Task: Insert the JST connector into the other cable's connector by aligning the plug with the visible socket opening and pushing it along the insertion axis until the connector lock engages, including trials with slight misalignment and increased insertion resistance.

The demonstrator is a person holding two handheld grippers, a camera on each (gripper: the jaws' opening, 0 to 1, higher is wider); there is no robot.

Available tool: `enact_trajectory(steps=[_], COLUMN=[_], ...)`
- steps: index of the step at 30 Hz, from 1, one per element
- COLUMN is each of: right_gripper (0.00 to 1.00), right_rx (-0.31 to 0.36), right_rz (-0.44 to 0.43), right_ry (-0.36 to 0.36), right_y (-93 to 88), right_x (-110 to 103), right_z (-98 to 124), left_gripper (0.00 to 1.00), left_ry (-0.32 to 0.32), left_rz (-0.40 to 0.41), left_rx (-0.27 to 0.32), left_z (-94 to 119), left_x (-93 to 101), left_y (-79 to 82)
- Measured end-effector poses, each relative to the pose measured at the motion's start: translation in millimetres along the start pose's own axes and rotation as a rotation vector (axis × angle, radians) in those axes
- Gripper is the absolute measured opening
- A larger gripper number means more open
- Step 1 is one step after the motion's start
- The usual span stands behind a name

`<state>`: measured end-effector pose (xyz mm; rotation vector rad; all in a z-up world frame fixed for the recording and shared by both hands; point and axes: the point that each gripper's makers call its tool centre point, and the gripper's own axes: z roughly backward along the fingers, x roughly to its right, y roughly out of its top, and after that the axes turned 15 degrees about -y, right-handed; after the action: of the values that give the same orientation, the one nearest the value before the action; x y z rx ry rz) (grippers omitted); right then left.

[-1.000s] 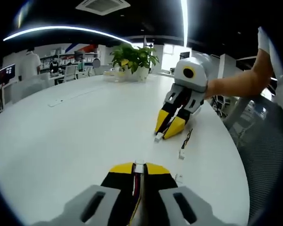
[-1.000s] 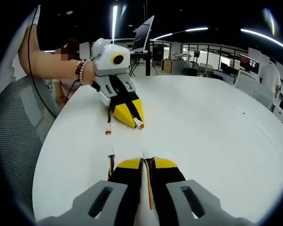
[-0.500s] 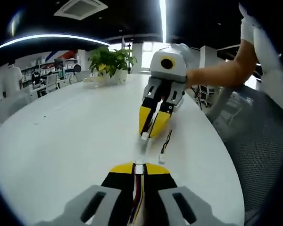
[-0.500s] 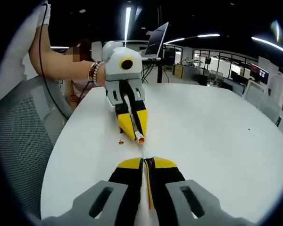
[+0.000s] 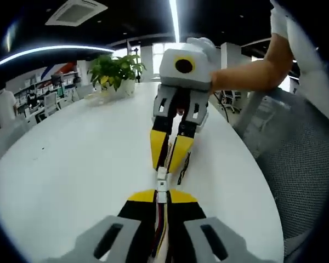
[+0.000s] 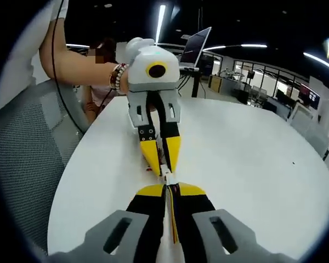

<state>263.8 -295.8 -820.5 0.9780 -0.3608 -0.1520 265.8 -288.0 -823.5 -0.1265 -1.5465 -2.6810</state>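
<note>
Meeting tip to tip above white desk (image 5: 71, 164): left gripper (image 5: 162, 193) jaws pinching white JST connector (image 5: 162, 183), wires running back between jaws; right gripper (image 6: 170, 188) jaws pinching other cable's connector (image 6: 168, 177). Two connectors touching end to end, in line. Potted plant (image 5: 114, 72) at far desk edge.

white JST plug (image 5: 162, 185) | tip-to-tip with white socket connector (image 5: 161, 174) | above white table
</note>
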Motion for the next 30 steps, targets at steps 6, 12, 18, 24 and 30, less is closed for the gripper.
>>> enact_trajectory(steps=[6, 12, 18, 24, 30], right_gripper=[0.04, 0.04, 0.04, 0.04, 0.04], right_rx=[-0.023, -0.039, -0.052, -0.065, -0.059], right_rz=[0.008, 0.025, 0.054, 0.067, 0.065], right_ry=[0.006, 0.027, 0.053, 0.055, 0.059], right_y=[-4.4, -7.0, -6.2, -8.3, -6.5], right_x=[-1.8, -6.5, -14.6, -14.8, -15.9], right_z=[-0.8, -1.0, -2.1, -2.0, -2.4], left_gripper=[0.00, 0.00, 0.00, 0.00, 0.00], left_ry=[-0.004, -0.016, -0.037, -0.040, -0.042], left_rz=[-0.004, -0.020, -0.058, -0.078, -0.073], left_rx=[-0.009, -0.030, -0.063, -0.096, -0.042], left_z=[-0.9, -2.6, -7.9, -9.7, -12.6], left_x=[-0.6, 0.9, 6.7, 7.7, 9.0], left_y=[-1.9, -4.3, -1.4, -3.7, 6.4])
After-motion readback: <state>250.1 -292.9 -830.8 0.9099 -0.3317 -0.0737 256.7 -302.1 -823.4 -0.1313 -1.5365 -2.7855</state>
